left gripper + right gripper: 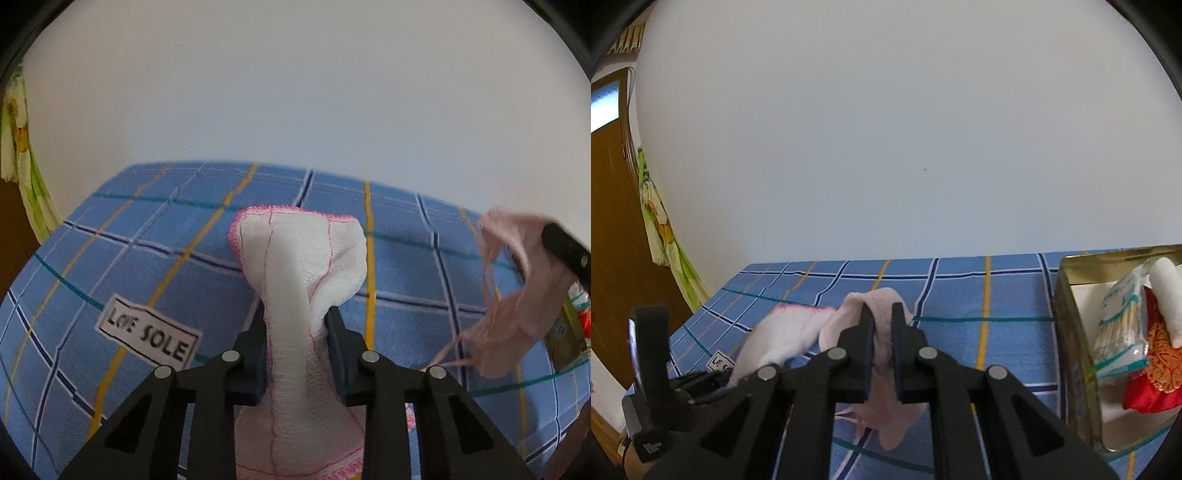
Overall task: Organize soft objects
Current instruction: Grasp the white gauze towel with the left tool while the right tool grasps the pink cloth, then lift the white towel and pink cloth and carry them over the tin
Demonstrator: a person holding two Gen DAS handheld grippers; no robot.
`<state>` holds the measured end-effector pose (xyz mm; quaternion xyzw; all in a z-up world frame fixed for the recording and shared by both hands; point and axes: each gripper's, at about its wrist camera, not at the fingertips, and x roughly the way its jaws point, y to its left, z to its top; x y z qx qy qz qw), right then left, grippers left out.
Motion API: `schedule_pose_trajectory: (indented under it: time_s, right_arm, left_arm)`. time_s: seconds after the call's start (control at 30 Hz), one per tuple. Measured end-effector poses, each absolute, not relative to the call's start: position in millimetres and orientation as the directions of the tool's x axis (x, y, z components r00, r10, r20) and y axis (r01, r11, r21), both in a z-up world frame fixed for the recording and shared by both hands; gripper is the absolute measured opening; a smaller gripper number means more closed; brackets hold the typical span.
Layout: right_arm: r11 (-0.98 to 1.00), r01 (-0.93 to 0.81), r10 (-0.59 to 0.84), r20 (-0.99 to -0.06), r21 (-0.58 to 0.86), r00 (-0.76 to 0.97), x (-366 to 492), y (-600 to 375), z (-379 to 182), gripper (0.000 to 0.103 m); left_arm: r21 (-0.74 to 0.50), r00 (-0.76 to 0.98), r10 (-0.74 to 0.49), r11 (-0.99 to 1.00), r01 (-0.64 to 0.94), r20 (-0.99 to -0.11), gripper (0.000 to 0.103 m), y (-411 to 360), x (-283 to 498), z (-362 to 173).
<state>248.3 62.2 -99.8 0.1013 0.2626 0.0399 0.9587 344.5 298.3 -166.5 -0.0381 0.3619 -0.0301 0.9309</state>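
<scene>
White gauze cloth, pink-stitched along its edges, is held upright between the jaws of the left gripper; the jaws are clamped on its narrowed middle, with the top of the cloth flaring above them and the remainder hanging below. The same cloth appears in the right wrist view, blurred, to the left of the right gripper.

Pale pink cloth is pinched between the jaws of the right gripper, draped over the fingertips and trailing below with thin straps. In the left wrist view it hangs at the right edge, raised above the surface, apart from the white cloth.

Both cloths are held over a surface covered with a blue plaid sheet bearing a white label printed "SOLE".

A gold-coloured open box stands at the right of the surface. It contains a plastic packet of thin sticks, a red embroidered item and a white roll.

A plain white wall runs behind. A wooden door and a floral curtain are at the left.
</scene>
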Motion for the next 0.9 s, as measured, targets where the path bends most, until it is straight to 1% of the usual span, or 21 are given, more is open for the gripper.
schedule_pose_trajectory:
  time_s: [0.13,0.23,0.33,0.47,0.57,0.73,0.9]
  right_arm:
    - [0.982,-0.008,0.096,-0.464,0.187,0.880,235,56,-90,0.008]
    - [0.983,-0.003,0.082,-0.430,0.182,0.899,227,52,-82,0.008]
    - [0.980,-0.001,0.082,-0.398,0.200,0.914,218,44,-72,0.008]
    - [0.977,-0.009,0.089,-0.364,0.215,0.927,209,39,-63,0.008]
    - [0.977,-0.012,0.087,-0.343,0.214,0.935,203,37,-57,0.008]
    - [0.982,-0.004,0.064,-0.315,0.186,0.947,193,33,-49,0.008]
    - [0.984,-0.001,0.054,-0.288,0.181,0.956,183,17,-44,0.008]
  left_arm:
    - [-0.078,0.803,-0.048,0.997,0.003,-0.594,0.030,301,339,-153]
    - [-0.083,0.817,-0.026,0.996,-0.027,-0.575,0.030,306,338,-149]
    - [-0.111,0.826,-0.038,0.993,-0.030,-0.562,0.030,309,335,-147]
    - [-0.099,0.872,-0.044,0.995,-0.005,-0.488,0.030,301,323,-136]
    - [-0.116,0.892,-0.063,0.993,0.012,-0.447,0.030,296,318,-130]
    - [-0.179,0.885,-0.141,0.982,0.067,-0.444,0.030,291,322,-134]
    - [-0.206,0.894,-0.182,0.973,0.104,-0.410,0.030,277,311,-129]
